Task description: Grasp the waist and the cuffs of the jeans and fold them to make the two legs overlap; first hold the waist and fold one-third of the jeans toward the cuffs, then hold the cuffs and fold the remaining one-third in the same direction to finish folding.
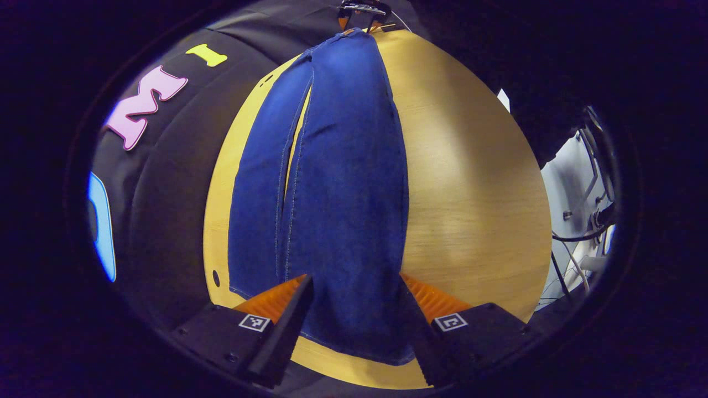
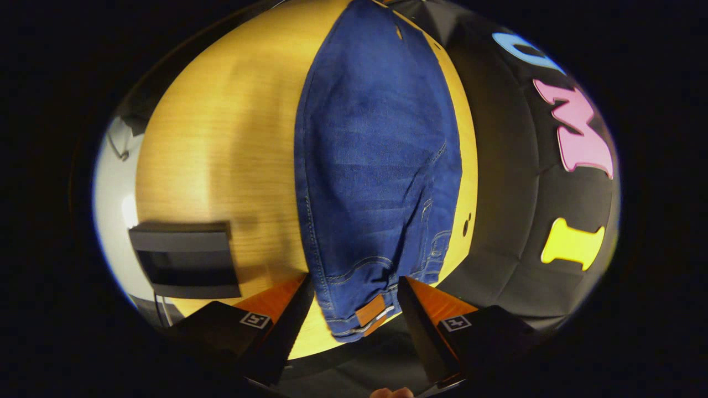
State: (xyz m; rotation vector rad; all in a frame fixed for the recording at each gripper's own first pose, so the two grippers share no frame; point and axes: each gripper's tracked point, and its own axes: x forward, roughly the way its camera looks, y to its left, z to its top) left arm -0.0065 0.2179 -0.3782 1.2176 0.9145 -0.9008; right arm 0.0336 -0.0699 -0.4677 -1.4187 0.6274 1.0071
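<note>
The jeans lie flat along the wooden table, stretched out lengthwise between the two grippers. In the left gripper view the two legs run side by side, the nearer one partly over the other with a narrow slit of table between them, and the cuffs sit at the near edge of the table. The left gripper stands wide apart, one finger on each side of the upper leg's cuff end, neither visibly pressing the cloth. At the far end of that view the right gripper sits by the waist.

In the right gripper view the waist, with its brown leather patch, lies at the table's near edge. The right gripper is spread wide, fingers flanking the waistband. A dark box rests on the table to the left of the jeans
</note>
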